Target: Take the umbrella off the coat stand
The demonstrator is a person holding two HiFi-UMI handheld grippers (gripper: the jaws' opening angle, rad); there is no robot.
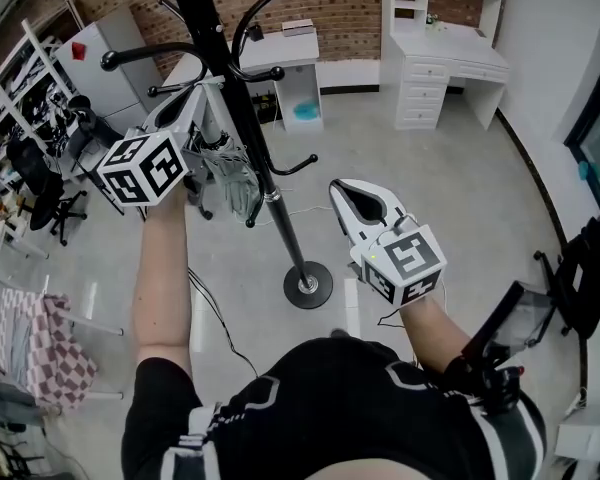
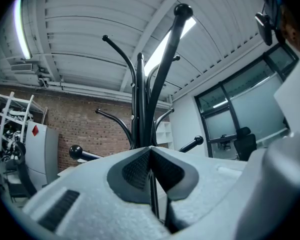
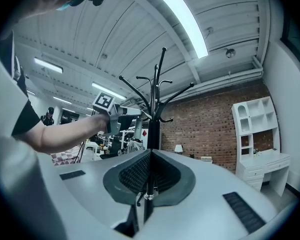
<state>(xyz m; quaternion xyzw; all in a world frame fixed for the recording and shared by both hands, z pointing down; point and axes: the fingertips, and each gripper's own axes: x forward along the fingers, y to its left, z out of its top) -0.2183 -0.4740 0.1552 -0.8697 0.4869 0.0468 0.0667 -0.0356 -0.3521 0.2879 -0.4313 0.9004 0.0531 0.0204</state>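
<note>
The black coat stand (image 1: 242, 118) rises in the middle of the head view, its round base (image 1: 308, 284) on the floor. A folded clear umbrella (image 1: 236, 180) hangs along the pole, just left of it. My left gripper (image 1: 208, 96) is raised beside the pole, level with the umbrella's top, among the hooks. In the left gripper view its jaws (image 2: 150, 149) are shut, and nothing shows between the pads, with the stand (image 2: 140, 109) straight ahead. My right gripper (image 1: 344, 192) hovers right of the pole, shut and empty (image 3: 150, 153), pointing at the stand (image 3: 154, 119).
A white desk with drawers (image 1: 450, 68) and a small white table (image 1: 292, 63) stand at the back by the brick wall. Office chairs (image 1: 40, 183) and shelving crowd the left. A checkered cloth (image 1: 52, 353) lies at lower left, and a black chair (image 1: 585, 268) stands at the right.
</note>
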